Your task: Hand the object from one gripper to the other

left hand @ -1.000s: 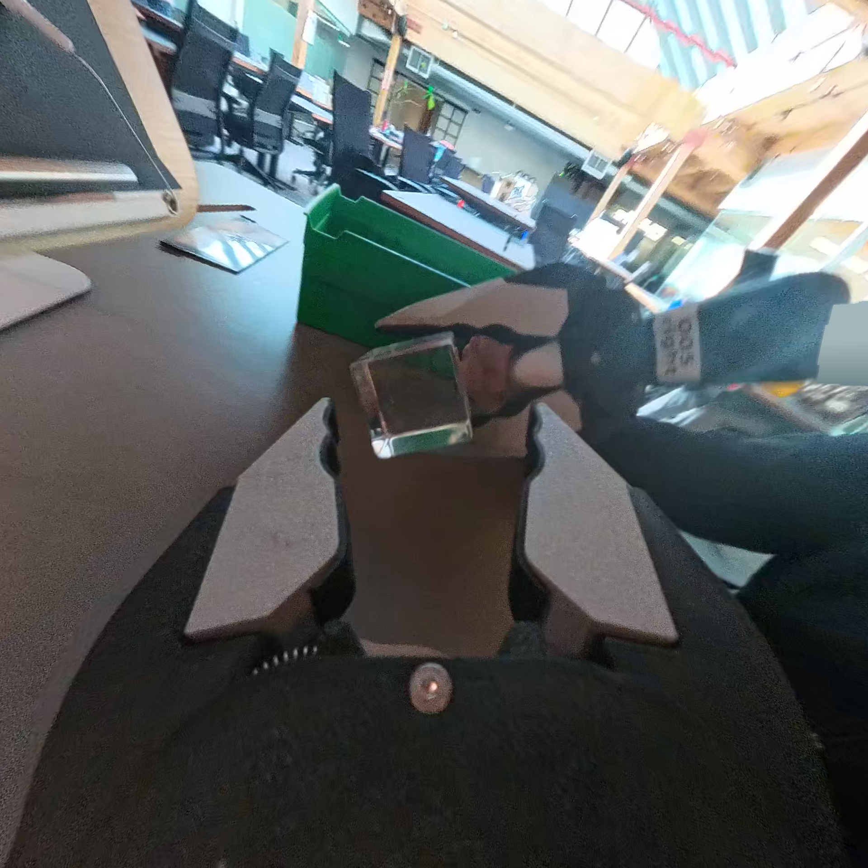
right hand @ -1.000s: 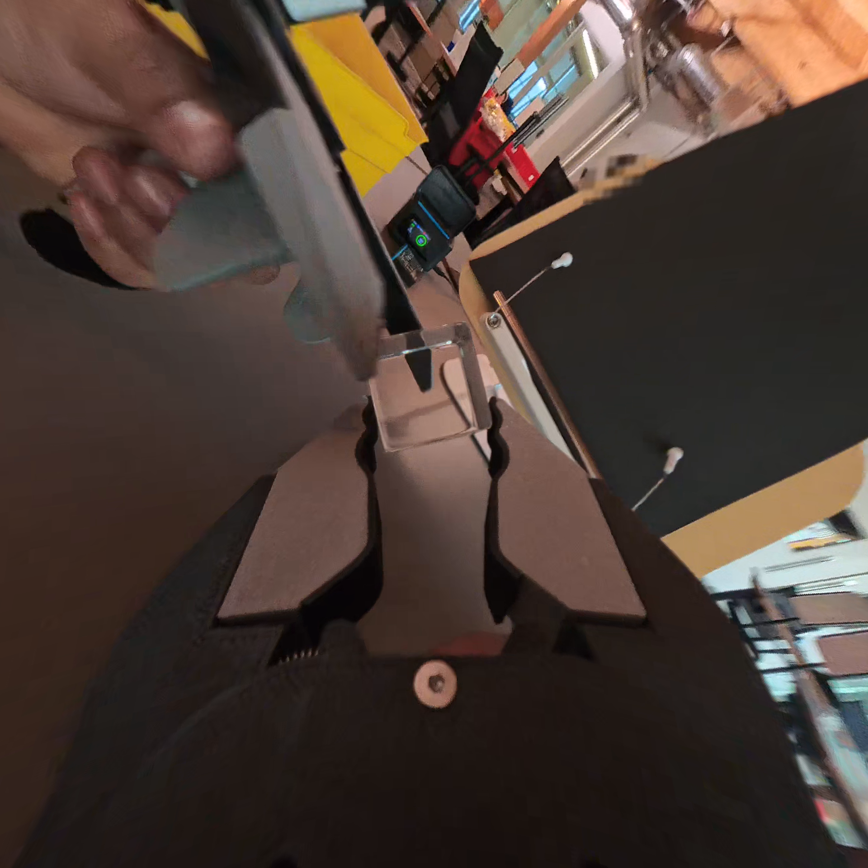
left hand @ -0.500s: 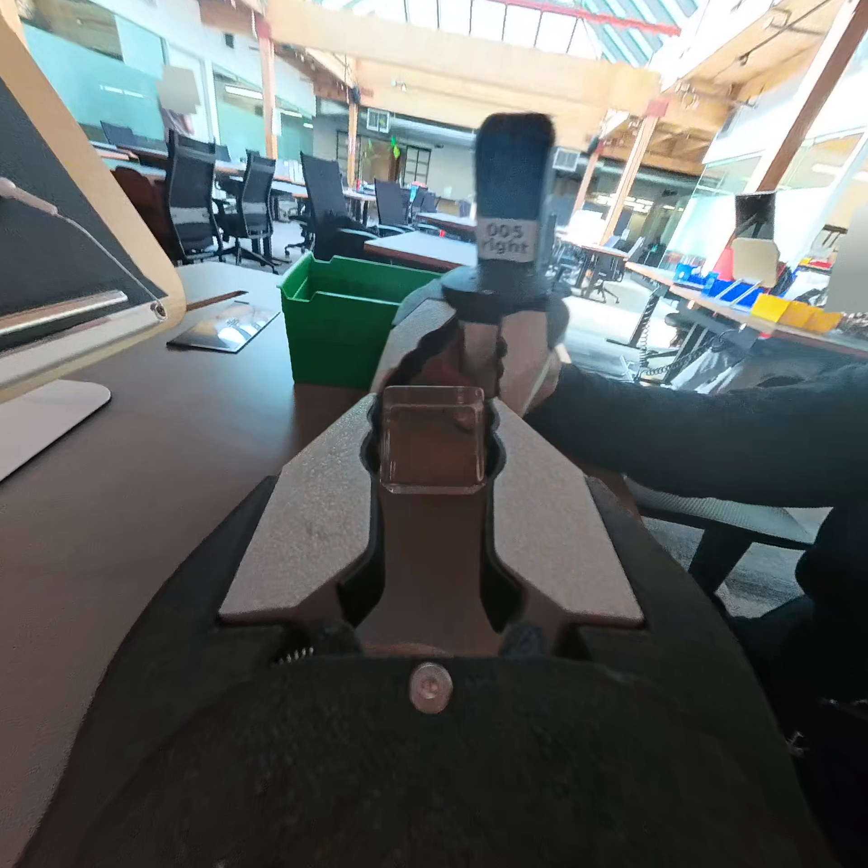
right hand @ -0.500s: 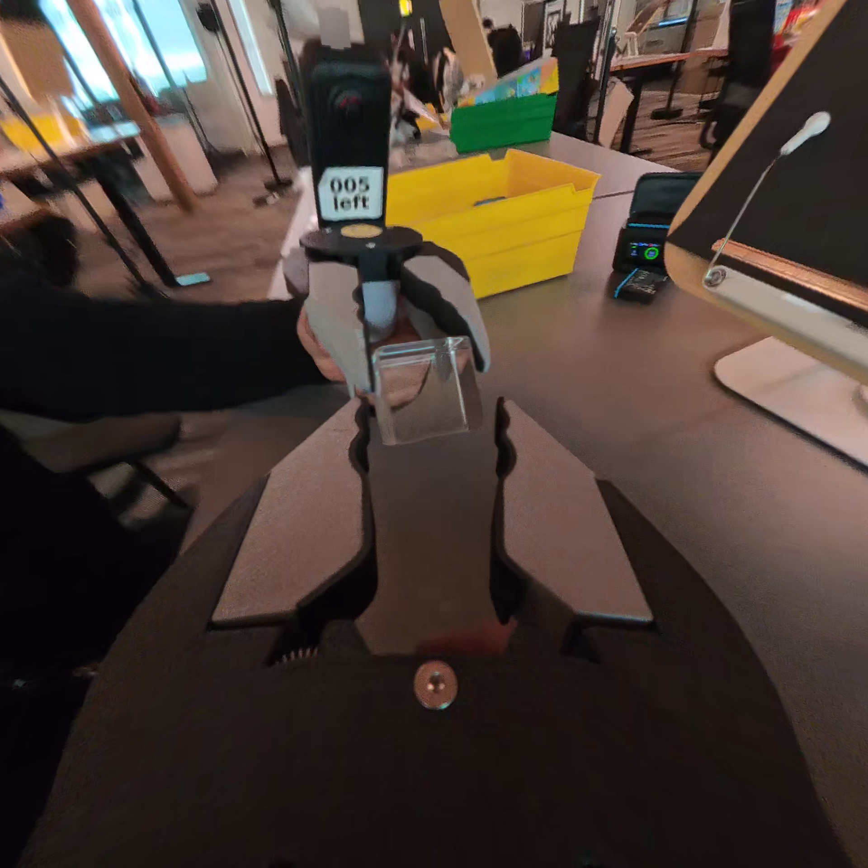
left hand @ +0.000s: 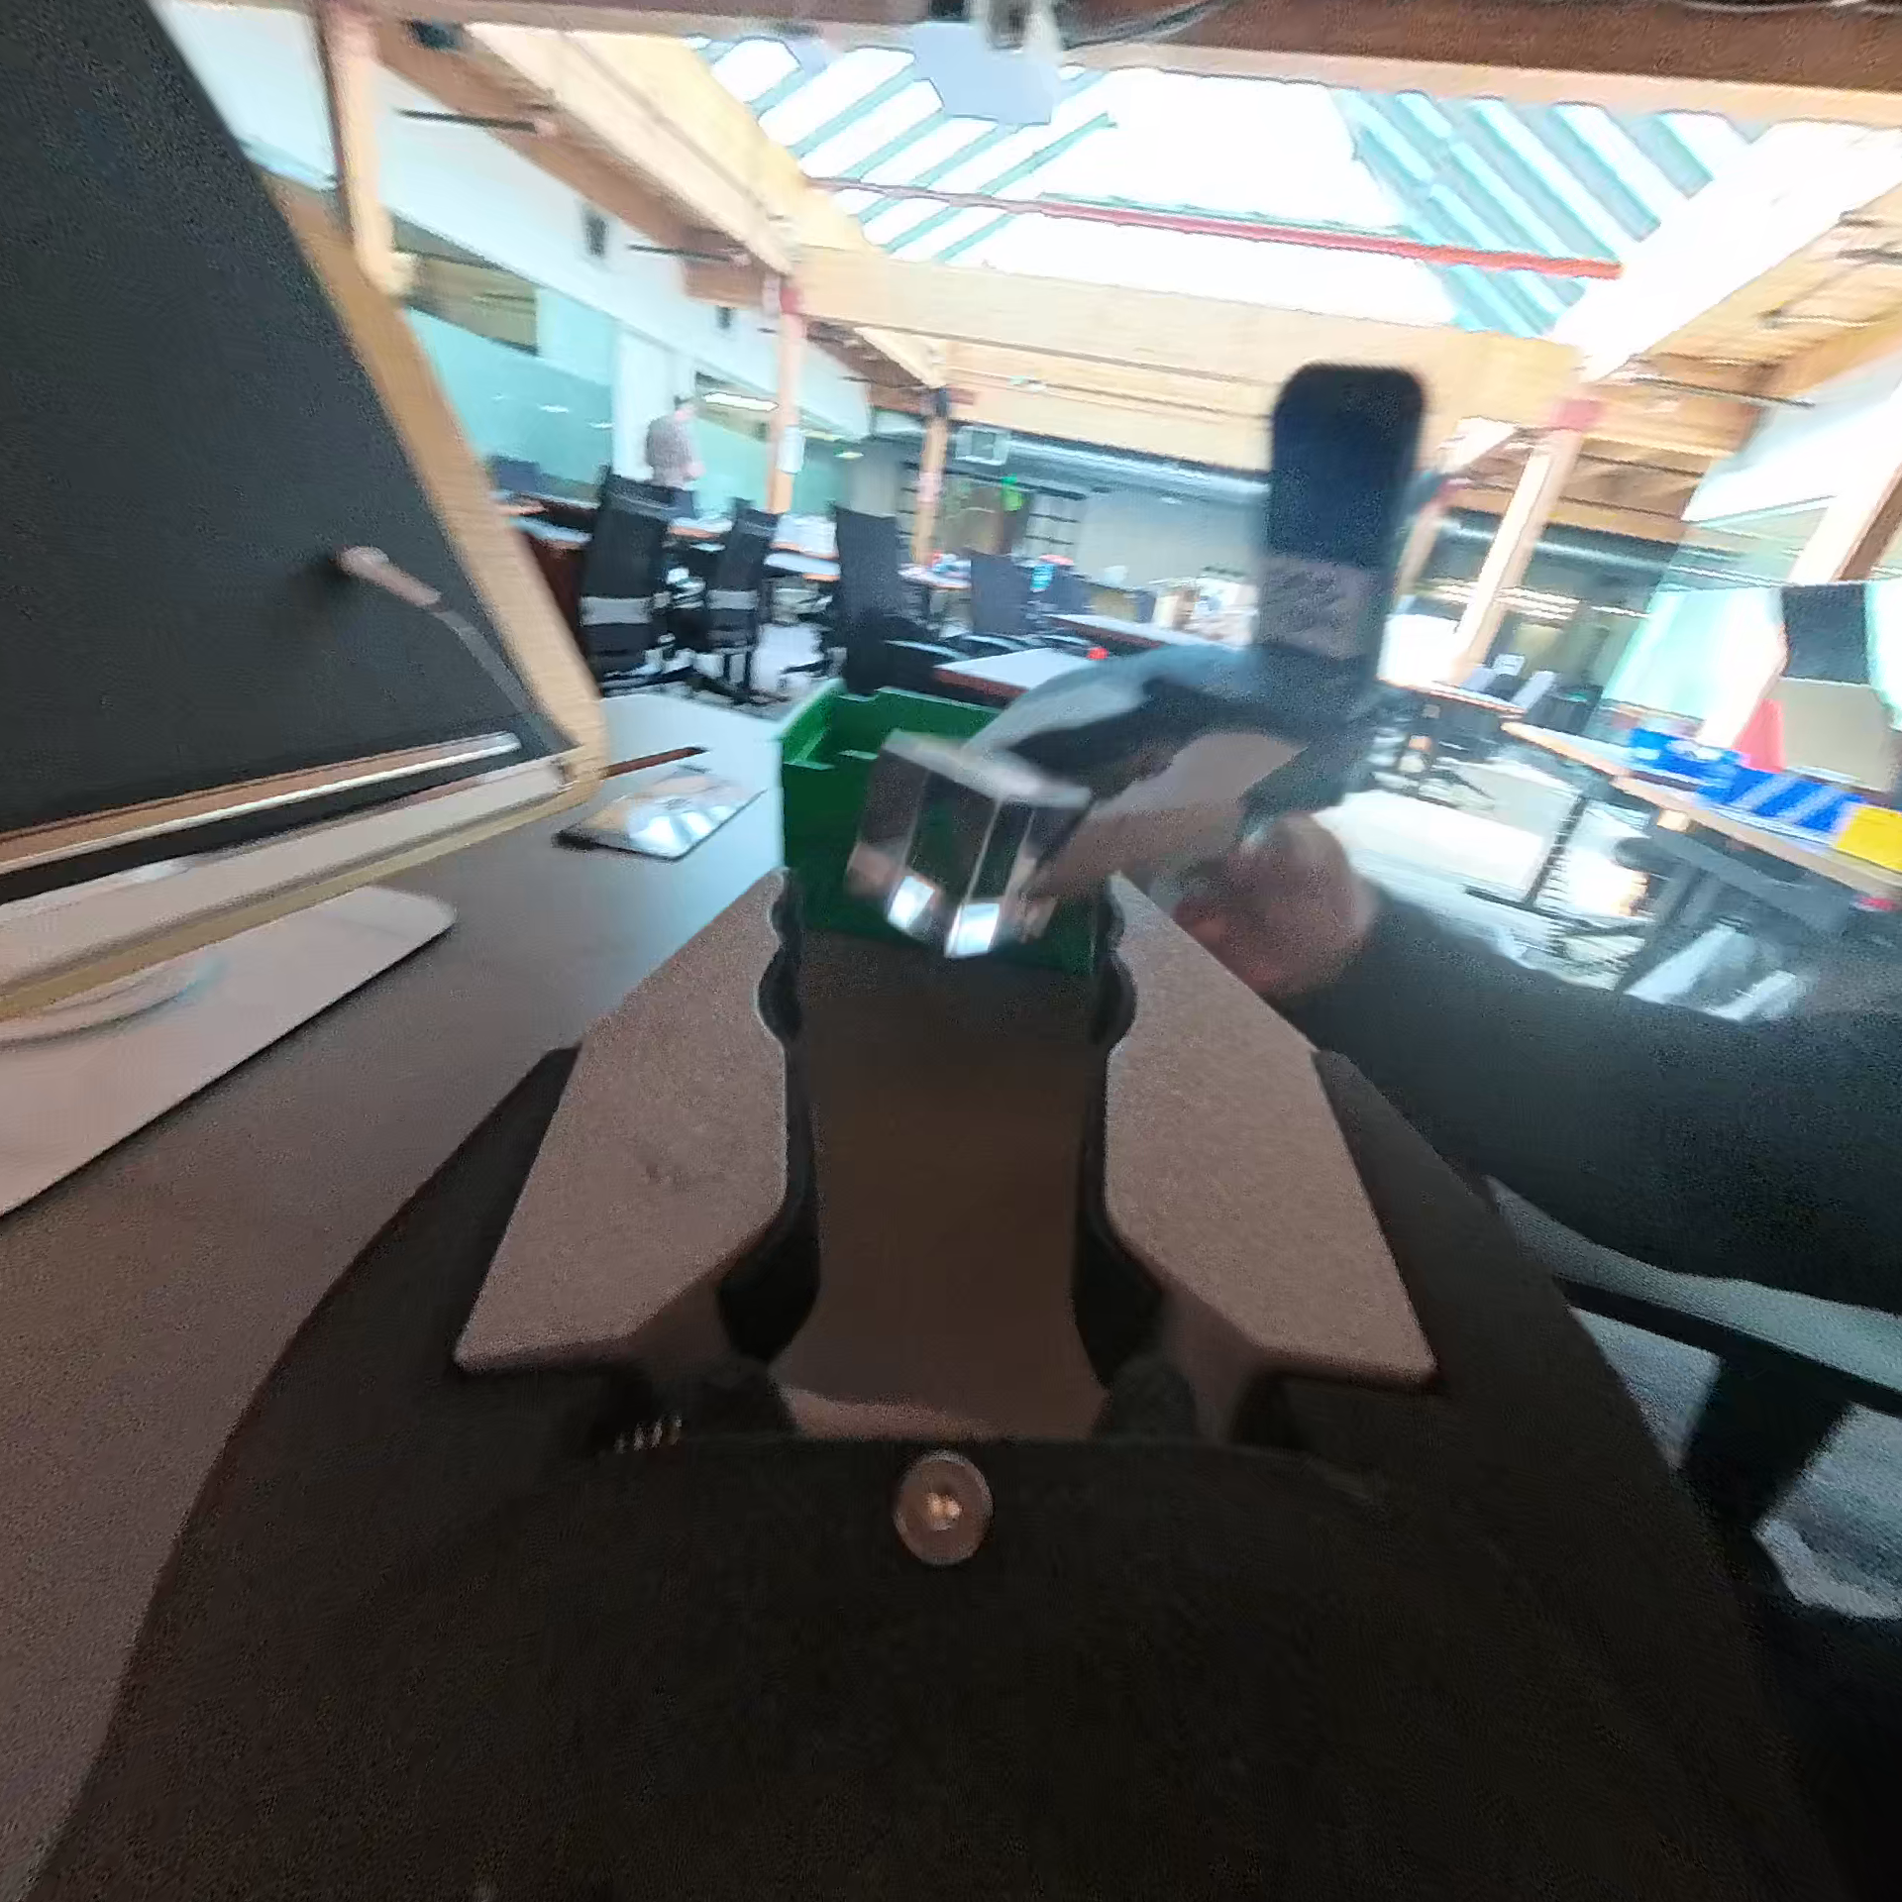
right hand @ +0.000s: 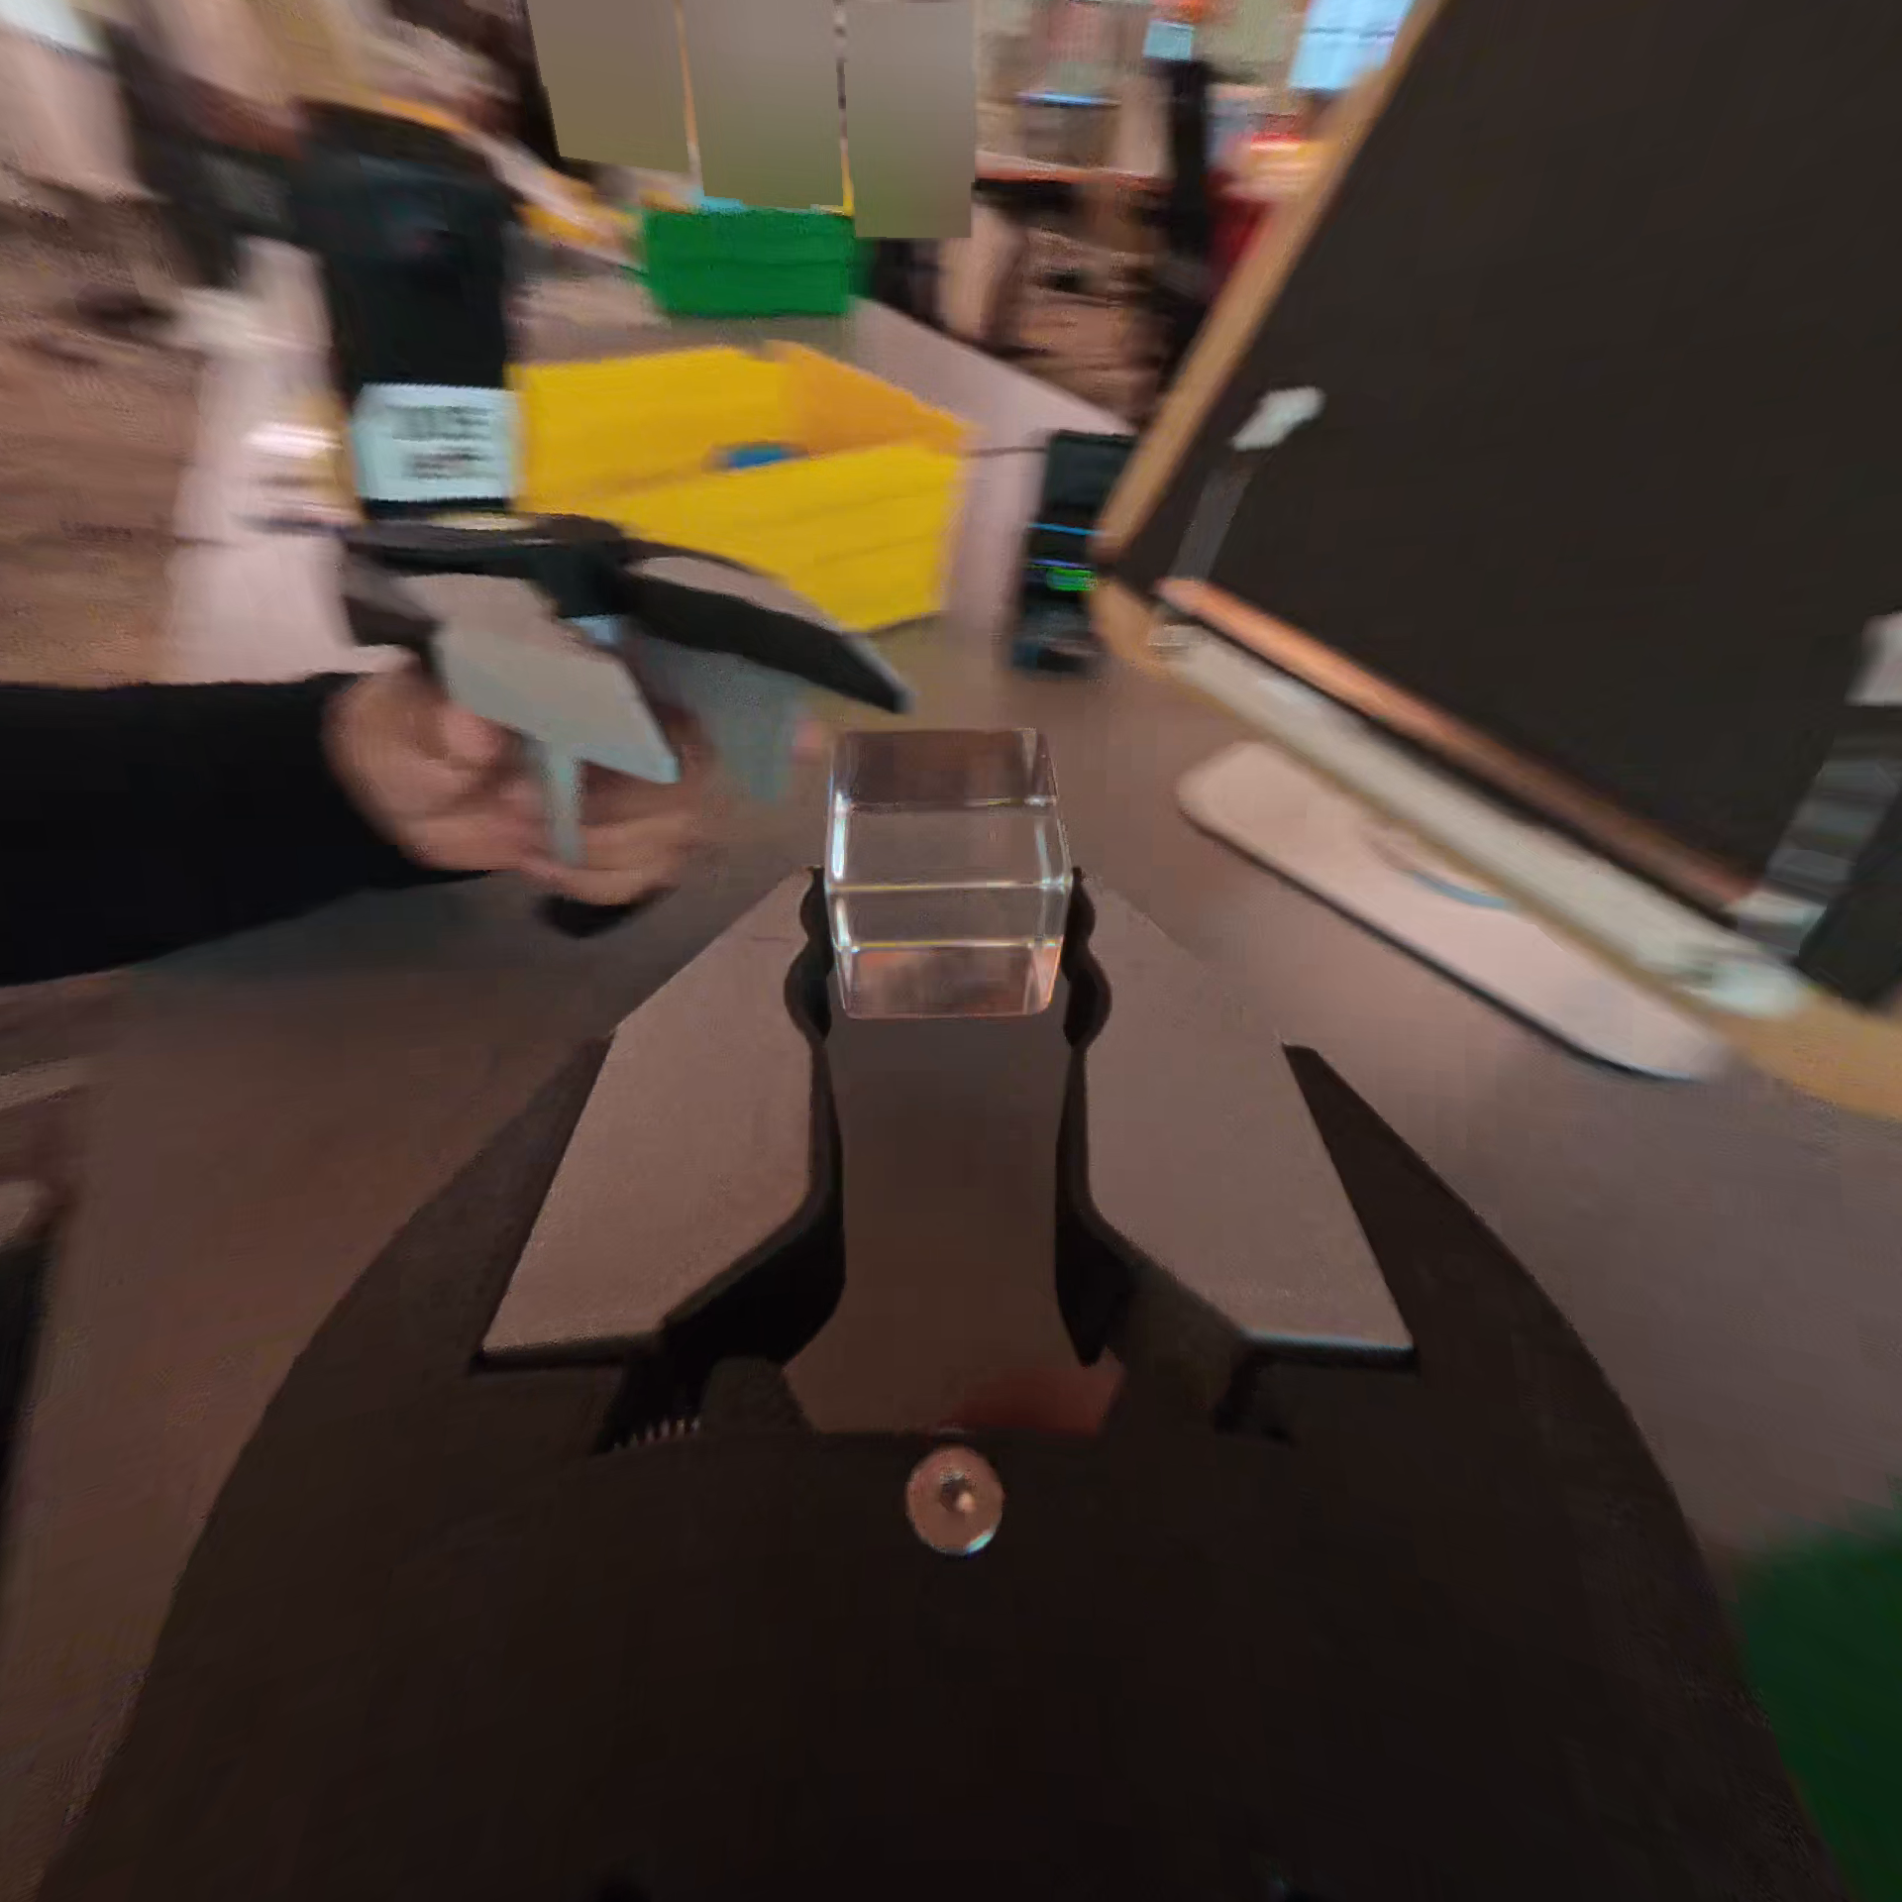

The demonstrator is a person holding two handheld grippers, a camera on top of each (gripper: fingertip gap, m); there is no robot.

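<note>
Right tool (right hand: 947, 926) nearest in right wrist view: fingers pinching clear cube (right hand: 945, 875) at tips, cube held above dark table (right hand: 1441, 1235). Left tool (left hand: 945, 947) spread, nothing between fingers; cube (left hand: 962, 859) just past its tips, held by right tool. Left tool (right hand: 710, 700) apart from cube. Beyond: yellow bin (right hand: 823, 504), green bin (left hand: 823, 803), monitor (left hand: 154, 463).

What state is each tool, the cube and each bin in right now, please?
Right tool: shut on the clear cube.
Left tool: open, holding nothing.
Clear cube: gripped, held above the table.
Yellow bin: upright, something blue inside.
Green bin: upright, contents hidden.
</note>
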